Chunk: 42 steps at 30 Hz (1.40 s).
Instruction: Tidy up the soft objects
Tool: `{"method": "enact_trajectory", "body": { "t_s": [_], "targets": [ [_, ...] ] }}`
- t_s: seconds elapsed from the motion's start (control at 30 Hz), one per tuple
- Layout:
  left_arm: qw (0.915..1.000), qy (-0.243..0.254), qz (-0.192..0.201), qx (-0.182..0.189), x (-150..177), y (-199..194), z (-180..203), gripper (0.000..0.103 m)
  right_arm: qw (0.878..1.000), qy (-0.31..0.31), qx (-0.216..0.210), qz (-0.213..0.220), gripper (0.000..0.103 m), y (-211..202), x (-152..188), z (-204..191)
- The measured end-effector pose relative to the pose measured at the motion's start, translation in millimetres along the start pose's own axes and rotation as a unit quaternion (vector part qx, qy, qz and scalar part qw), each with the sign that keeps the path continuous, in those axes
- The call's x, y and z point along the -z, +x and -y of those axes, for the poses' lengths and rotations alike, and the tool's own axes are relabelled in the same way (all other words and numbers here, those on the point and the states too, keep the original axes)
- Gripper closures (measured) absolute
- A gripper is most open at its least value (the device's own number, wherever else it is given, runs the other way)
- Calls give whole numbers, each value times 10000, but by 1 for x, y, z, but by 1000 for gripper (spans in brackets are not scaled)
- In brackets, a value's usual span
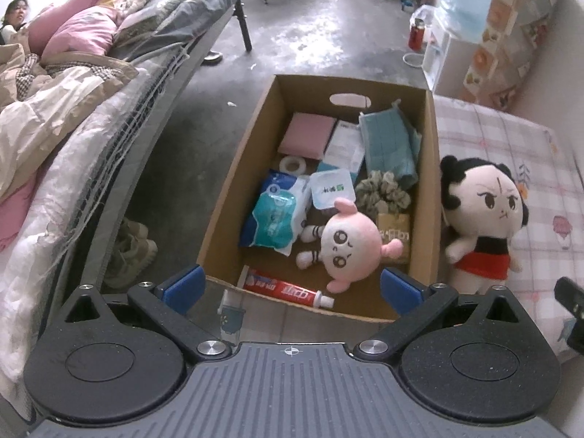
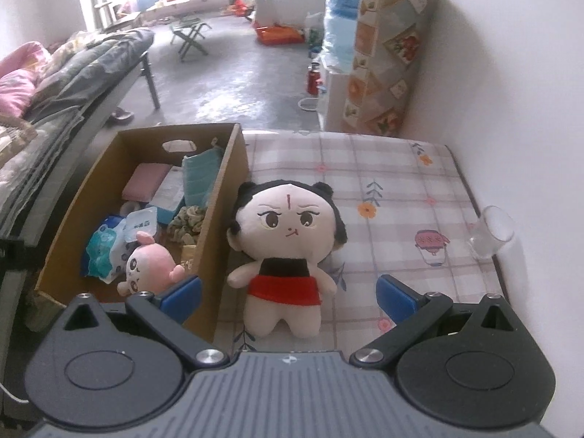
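Hovering: both grippers, left point(image 1: 290, 284) and right point(image 2: 288, 294), spread wide, nothing held. Doll point(image 2: 286, 252) stands on the mat just outside the box point(image 2: 224, 197) wall, dead ahead of the right gripper. Pink plush point(image 1: 348, 242) sits in the box. Risks: left finger snagging the wall; glass point(image 2: 491, 231) at 2 o'clock tipping.

two plush dolls point(image 2: 284, 255) point(image 1: 346, 244), one box point(image 1: 233, 189), one glass point(image 2: 491, 231)
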<state>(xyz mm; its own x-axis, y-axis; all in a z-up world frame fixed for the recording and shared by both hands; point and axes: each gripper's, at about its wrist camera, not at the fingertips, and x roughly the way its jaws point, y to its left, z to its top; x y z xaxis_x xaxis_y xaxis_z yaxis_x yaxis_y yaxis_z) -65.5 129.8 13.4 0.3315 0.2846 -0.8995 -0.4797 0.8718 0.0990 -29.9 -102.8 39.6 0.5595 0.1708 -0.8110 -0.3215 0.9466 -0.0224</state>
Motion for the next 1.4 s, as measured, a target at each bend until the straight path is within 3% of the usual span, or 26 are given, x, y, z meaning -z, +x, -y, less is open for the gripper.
{"method": "enact_trajectory", "body": {
  "t_s": [0.33,0.63,0.83,1.0,1.23,1.4],
  "targets": [
    [9999,32,-72,113,-11,9,-2,0,9996,146,238,65,0,-3,0,-10],
    [9999,50,-74,55,-8,-10,-12,0,9998,141,-35,131,0,-15,3,-4],
    [9993,-57,-340,-121,16,-32,-36,0,9992,-251,-257,-200,0,-45,12,18],
    [9983,-255,-523,9,33,-29,-34,0,9980,-454,69,-438,0,-60,24,41],
    [9995,-220,-209,4,28,8,3,1,9977,-429,529,-69,0,-27,29,36],
    [9998,-82,-123,128,16,17,23,1,9974,-117,596,391,0,-3,21,31]
  ]
}}
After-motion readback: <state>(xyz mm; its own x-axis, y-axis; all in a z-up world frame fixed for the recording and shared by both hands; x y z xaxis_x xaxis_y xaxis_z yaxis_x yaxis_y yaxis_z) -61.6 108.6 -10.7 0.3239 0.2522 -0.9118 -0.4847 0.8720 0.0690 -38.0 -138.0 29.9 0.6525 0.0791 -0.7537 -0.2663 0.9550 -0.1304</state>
